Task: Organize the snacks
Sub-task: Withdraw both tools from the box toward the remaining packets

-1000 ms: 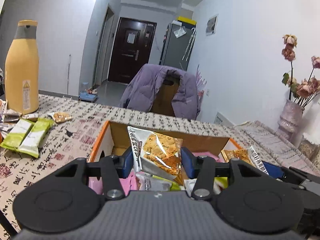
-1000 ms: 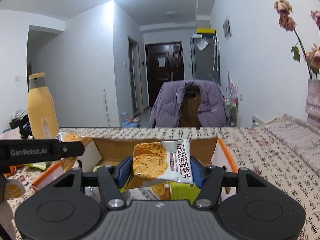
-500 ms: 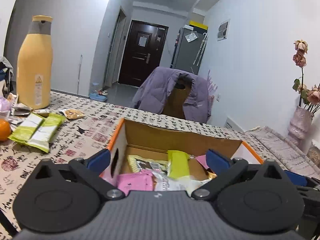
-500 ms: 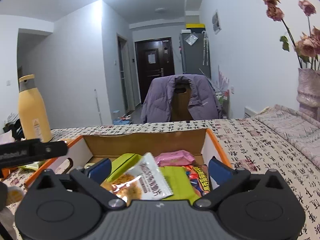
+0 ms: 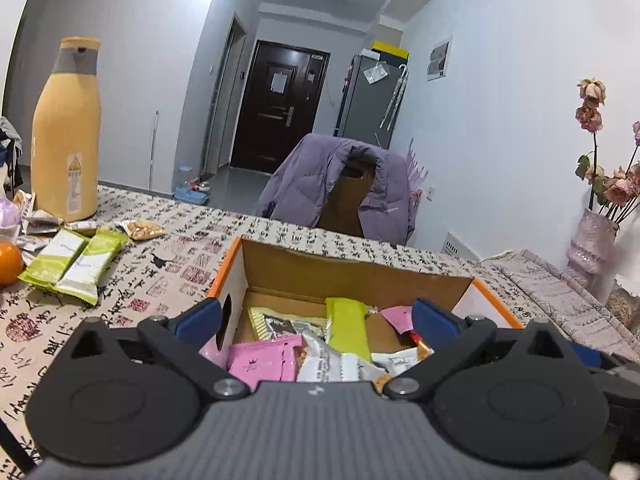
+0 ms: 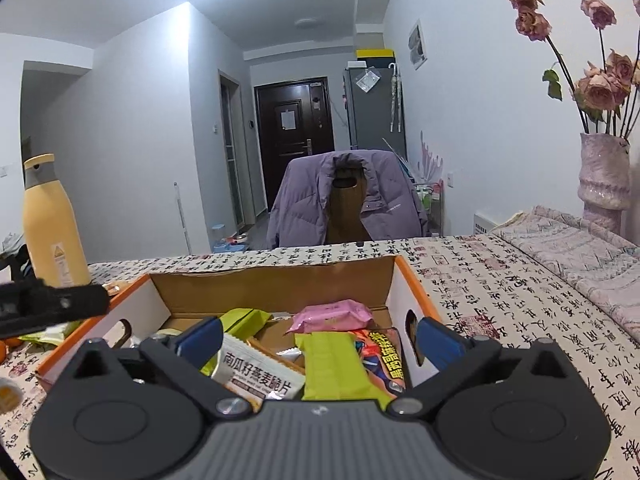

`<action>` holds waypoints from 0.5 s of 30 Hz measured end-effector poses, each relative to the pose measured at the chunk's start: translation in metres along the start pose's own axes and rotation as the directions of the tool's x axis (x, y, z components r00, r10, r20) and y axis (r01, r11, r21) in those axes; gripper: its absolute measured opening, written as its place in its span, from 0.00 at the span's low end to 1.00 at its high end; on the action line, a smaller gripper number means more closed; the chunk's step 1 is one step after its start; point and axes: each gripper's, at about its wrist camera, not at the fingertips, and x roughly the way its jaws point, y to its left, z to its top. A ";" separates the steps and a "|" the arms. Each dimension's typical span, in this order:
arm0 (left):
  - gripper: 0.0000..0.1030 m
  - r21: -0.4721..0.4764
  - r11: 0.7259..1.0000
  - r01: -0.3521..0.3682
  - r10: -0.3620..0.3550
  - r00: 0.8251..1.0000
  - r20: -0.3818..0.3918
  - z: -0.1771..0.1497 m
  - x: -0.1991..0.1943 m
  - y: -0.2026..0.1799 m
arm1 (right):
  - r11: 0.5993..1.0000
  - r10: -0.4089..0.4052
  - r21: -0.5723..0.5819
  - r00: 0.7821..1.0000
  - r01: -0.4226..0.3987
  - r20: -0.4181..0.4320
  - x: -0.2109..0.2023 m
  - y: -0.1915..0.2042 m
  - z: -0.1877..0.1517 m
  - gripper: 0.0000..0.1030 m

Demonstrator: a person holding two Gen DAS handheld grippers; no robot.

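Both hand-held grippers hang over the orange-edged open cardboard box [image 5: 352, 276] on the table [image 5: 168, 264] covered in a calligraphy-print cloth. Left hand-held gripper [image 5: 316, 314]: blue-padded fingers spread wide, nothing between them. Right hand-held gripper [image 6: 318, 336]: same, spread wide and empty.

Snacks sit loose in the box, piled at angles, likely dropped in rather than laid flat. Left wrist view: pink square sachet [image 5: 262, 362] with a small crown mark, lime-green bar wrapper [image 5: 346, 328] leaning upright on the pile, silver-and-gold foil packet [image 5: 280, 322] behind, white crinkle-edge packet [image 5: 332, 366] in front. Right wrist view: white packet with dark print [image 6: 258, 376] reading 南瓜籽燕麦脆片, lime-green long wrapper [image 6: 336, 368] across the middle, red-blue-yellow printed bag [image 6: 382, 358] against the right wall with text too skewed to read, pink pillow pack [image 6: 334, 314] toward the back.

Not everything is boxed: two green-and-white bar packets [image 5: 74, 266] lie side by side on the table left of the box, plus a small clear bag of nuts [image 5: 140, 230] and more wrappers near the tall yellow bottle with grey collar [image 5: 64, 132]. Bottle carries a small warning-triangle label, text unreadable. Orange fruit [image 5: 8, 268] at the left edge.

Judgement: task partway done; those loose packets probably go next.
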 end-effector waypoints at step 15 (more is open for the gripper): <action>1.00 -0.008 1.000 -0.030 0.030 1.000 -0.003 -0.002 -0.056 0.024 | 0.999 0.021 -0.024 1.000 -0.021 0.001 -0.028 0.005 0.013 1.00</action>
